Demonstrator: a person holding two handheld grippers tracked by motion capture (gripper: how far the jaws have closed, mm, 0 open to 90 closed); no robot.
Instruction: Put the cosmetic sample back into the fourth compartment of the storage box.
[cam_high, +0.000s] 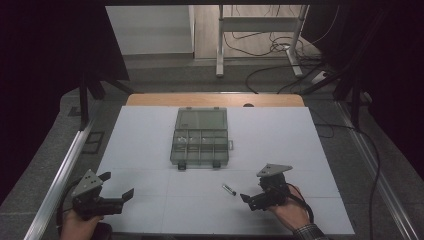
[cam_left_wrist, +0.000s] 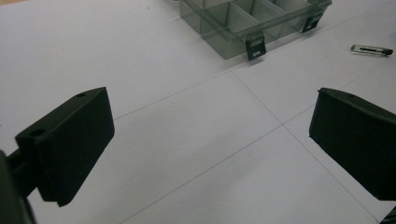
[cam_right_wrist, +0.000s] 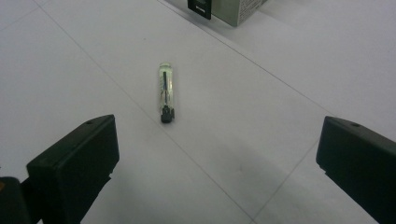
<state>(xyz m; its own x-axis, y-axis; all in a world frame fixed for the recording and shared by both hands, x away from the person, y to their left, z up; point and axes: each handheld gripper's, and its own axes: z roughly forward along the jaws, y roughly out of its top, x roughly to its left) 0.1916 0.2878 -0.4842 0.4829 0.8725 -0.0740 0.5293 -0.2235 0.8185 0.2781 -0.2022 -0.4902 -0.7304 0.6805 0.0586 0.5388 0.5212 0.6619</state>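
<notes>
Both claws stand wide apart and hold nothing. In the high view the right gripper (cam_high: 251, 198) sits low and right of centre in the frame, gripped by the person's right hand (cam_high: 289, 210), its jaws pointing toward the left of the picture. Just up and to the left of it, apart from the jaws, lies a small clear vial (cam_high: 229, 189) with a black cap, flat on the white table (cam_high: 150, 135). In the right gripper view the vial (cam_right_wrist: 166, 91) lies ahead, in the upper middle of the frame and left of centre, its black cap toward the camera; the two black jaws rise at the lower corners with bare table between them, touching nothing.

The left gripper (cam_high: 120, 186) is in the lower left corner of the high view, held by the left hand (cam_high: 80, 225), jaws spread equally wide. Its own view shows white table between the jaws, with the vial (cam_left_wrist: 371, 49) far off at the upper right edge.

A smoky transparent compartment box (cam_high: 200, 137) stands open in the middle of the table, above the vial, its lid laid back; its near corner shows along the top of the left gripper view (cam_left_wrist: 233, 21).
</notes>
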